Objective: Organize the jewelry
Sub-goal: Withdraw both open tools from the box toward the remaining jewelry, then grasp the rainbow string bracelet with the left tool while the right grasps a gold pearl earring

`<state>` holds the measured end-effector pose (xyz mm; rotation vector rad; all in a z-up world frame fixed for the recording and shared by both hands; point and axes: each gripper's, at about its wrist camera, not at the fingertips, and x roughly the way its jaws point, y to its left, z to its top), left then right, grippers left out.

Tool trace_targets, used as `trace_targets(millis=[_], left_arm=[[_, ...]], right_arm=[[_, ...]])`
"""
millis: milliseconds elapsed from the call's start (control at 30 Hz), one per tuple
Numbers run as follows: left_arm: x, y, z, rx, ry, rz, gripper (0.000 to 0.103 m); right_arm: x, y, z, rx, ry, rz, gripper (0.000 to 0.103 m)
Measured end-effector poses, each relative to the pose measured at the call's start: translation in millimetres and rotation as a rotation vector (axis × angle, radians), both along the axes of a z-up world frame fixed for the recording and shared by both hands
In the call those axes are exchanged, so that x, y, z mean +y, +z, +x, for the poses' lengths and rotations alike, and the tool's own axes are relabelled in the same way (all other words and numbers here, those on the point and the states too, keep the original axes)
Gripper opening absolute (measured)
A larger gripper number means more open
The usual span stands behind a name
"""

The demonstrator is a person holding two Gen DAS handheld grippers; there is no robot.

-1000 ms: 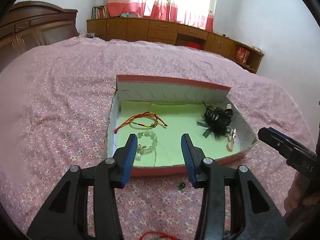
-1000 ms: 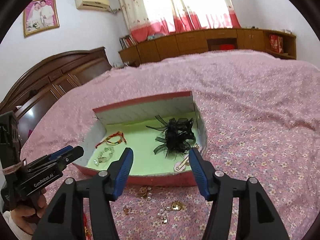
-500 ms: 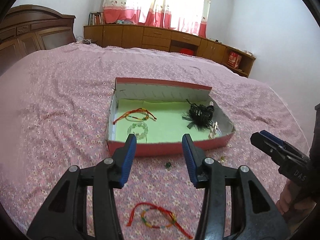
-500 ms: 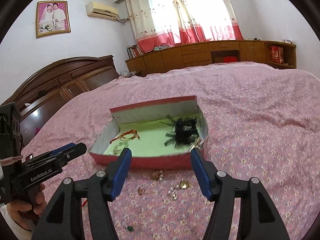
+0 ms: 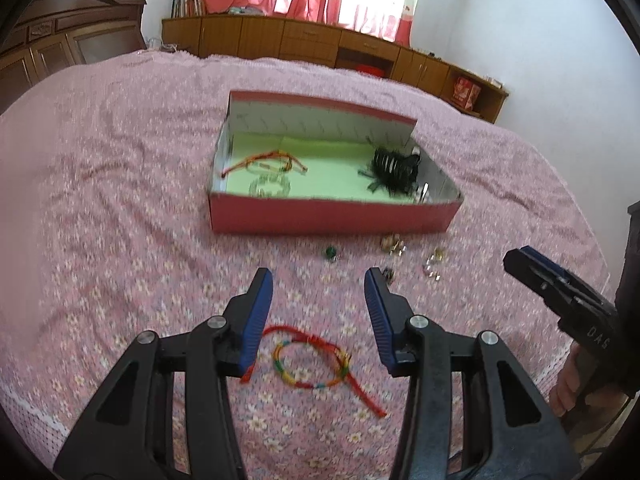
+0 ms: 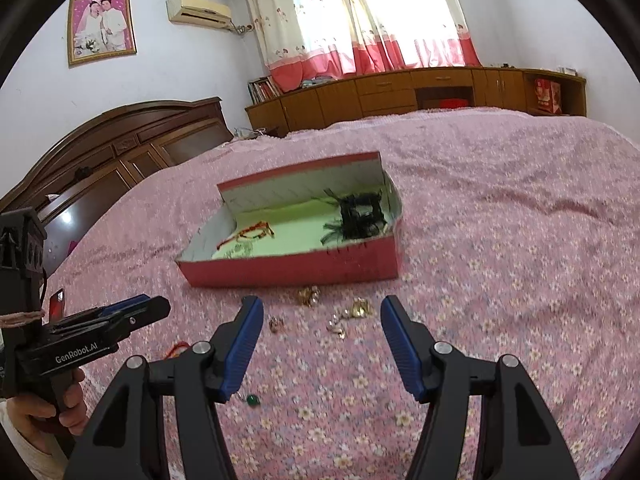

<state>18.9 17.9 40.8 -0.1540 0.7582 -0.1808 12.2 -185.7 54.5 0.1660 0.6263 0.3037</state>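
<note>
Left gripper (image 5: 318,312): jaws spread, holding nothing, poised over the bedspread (image 5: 120,240).
Right gripper (image 6: 322,330): jaws likewise apart, empty.

Items outstanding, on the bed:
- Red cord bracelet (image 5: 310,364) with multicoloured braid, lying flat just beneath and between the left gripper's fingers.
- Green bead pendant (image 6: 252,401), beside the right gripper's left finger.
- Gold-toned trinkets (image 6: 354,312), a loose cluster ahead of the right gripper, just short of the box; individual pieces too small to name.

Items stowed, in the red cardboard box (image 5: 332,216) with green lining:
- Red string bracelet (image 5: 266,160).
- Pale bead bracelet (image 5: 269,186).
- Black feathered hair clip (image 5: 394,168).

Step in hand, by judgement: selecting the next loose piece. The cord bracelet looks nearest; taking it calls for lowering the left gripper and pinching the thin cord against soft fabric.
</note>
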Motion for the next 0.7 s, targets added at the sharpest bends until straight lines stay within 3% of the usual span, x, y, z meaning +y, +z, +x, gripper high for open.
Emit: trace_targets(millis=[333, 567, 633, 700], left_arm=[[1.5, -28.3, 0.6, 0.083, 0.027, 0.048, 0.039], [6.6, -47.4, 0.9, 0.141, 0.03, 0.041, 0.038], [4.4, -49.5, -0.4, 0.136, 0.018, 0.052, 0.036], [1.8, -50.0, -0.3, 0.132, 0.004, 0.051, 0.026]], right_arm=[[-6.9, -8.8, -1.9, 0.02, -0.013, 0.011, 0.064], [-11.0, -15.3, 0.7, 0.041, -0.022, 0.02, 0.064], [-11.4, -17.2, 2.0, 0.047, -0.023, 0.023, 0.064], [-11.8, -18.9, 3.2, 0.052, -0.025, 0.022, 0.064]])
